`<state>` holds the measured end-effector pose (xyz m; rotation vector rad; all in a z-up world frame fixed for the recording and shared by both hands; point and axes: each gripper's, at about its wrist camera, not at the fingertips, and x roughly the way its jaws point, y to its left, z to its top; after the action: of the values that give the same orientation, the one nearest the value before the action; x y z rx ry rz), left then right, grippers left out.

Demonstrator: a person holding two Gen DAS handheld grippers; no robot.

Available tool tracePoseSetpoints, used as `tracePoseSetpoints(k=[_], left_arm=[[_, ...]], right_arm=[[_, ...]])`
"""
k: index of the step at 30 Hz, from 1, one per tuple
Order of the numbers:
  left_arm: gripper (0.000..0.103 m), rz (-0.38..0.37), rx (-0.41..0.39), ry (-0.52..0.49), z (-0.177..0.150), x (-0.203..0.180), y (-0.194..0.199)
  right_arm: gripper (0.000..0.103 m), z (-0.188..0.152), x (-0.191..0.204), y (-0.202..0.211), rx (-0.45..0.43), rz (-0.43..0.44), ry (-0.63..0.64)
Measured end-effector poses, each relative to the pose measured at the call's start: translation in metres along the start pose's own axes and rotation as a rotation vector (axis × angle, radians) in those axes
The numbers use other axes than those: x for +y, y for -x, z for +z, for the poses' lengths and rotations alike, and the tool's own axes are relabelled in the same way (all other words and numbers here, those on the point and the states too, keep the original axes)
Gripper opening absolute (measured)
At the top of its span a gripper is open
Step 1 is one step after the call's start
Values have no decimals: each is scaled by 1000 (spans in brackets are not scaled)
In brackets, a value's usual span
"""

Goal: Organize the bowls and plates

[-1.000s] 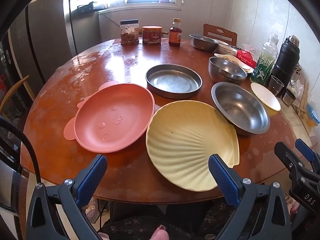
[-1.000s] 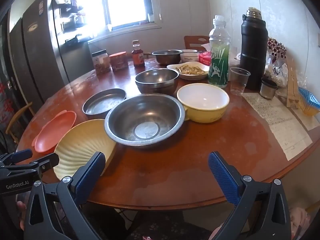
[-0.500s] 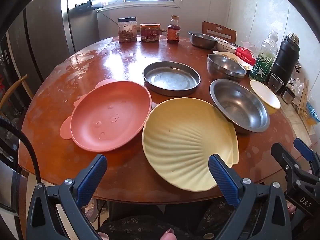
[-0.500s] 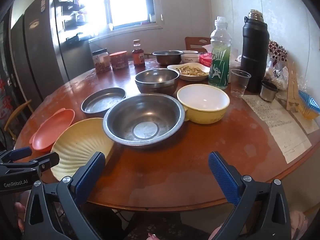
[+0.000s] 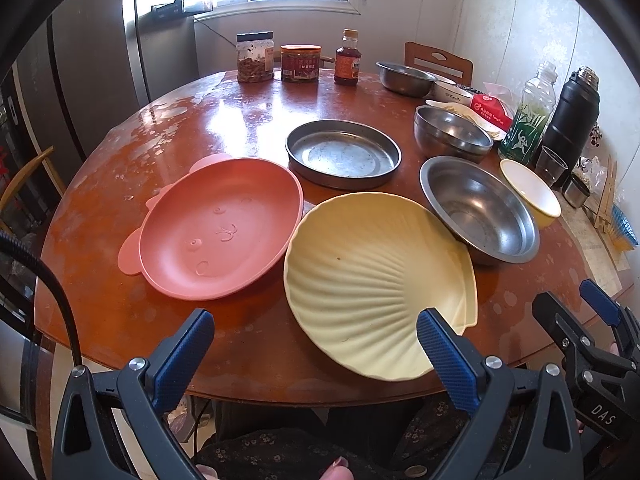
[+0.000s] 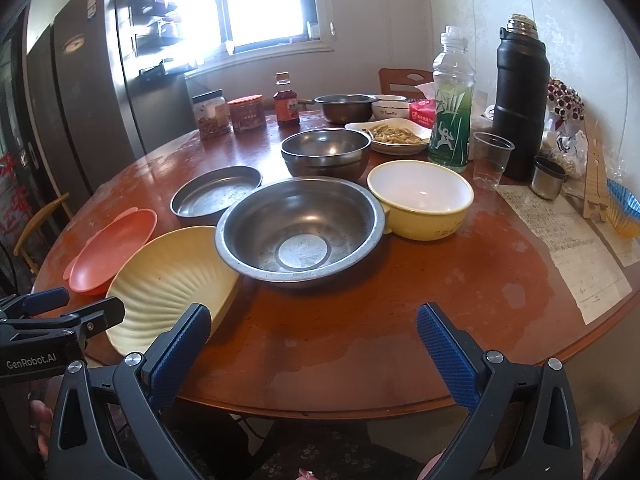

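Grippers hang spread and empty at the near edge of the round table [image 6: 400,320]: the left gripper [image 5: 316,344] faces the plates, the right gripper [image 6: 314,338] faces the bowls, and neither touches anything. Nothing is stacked yet, so the step in hand looks like a first pickup. For the left, the yellow shell-shaped plate [image 5: 372,280] is closest, its near rim overhanging the table edge, which offers a clean pinch on that lip; it should lift level, since it sits just beside the pink bear-face plate [image 5: 220,232] and the large steel bowl [image 6: 298,228]. For the right, that bowl's thin rim is the likely hold, gripped deep, as polished steel may slip. Outward, every task dish shows empty: the round steel pan [image 5: 343,153], the smaller steel bowl [image 6: 326,152] behind the large one, and the yellow bowl with white inside [image 6: 420,196] just beside it. Farther back, a white dish [image 6: 394,136] holds pale food strips, and another steel bowl [image 6: 346,107] hides its contents.
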<state>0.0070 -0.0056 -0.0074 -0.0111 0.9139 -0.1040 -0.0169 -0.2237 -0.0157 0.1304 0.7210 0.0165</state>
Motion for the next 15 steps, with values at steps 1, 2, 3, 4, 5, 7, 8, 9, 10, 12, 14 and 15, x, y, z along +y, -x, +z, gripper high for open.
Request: tracePoseSetpoints(k=[1,2,3,4,5,7,8,9,10,12,14,15], left_arm=[[102,0,1,0,0,0,0],[102,-1,2,0,0,1,0],[102,0,1,1,0,1,0],[102,1,0,1,0,1,0],[102,0,-1,1,0,1,1],[102,-1,-3,3,0,1,1],[102,1,-2,3,0,2,1],[102,2,-1,4,1,2,1],[102,2,0,6,1,2,1],[102,3,0,7,0,3,1],[102,3,0,5,1,3,1],[102,3,-1,6,1,3,1]], right_arm=[[103,0,0,0,-1,2,-1],[103,0,0,0,3,2,-3],[103,0,0,0,2,2,-5],[103,0,0,0,1,4,-7],[103,0,0,-1,6,1,-8],[103,0,-1,-2,10,2,-13],[103,0,-1,-1,10,3,-14],[103,0,-1,-1,9,3,-15],[103,0,-1,-1,9,2,-15],[103,0,-1,-1,8,5,-14],[103,0,-1,-1,12,8,-13],[103,0,-1,-1,13,9,-13]])
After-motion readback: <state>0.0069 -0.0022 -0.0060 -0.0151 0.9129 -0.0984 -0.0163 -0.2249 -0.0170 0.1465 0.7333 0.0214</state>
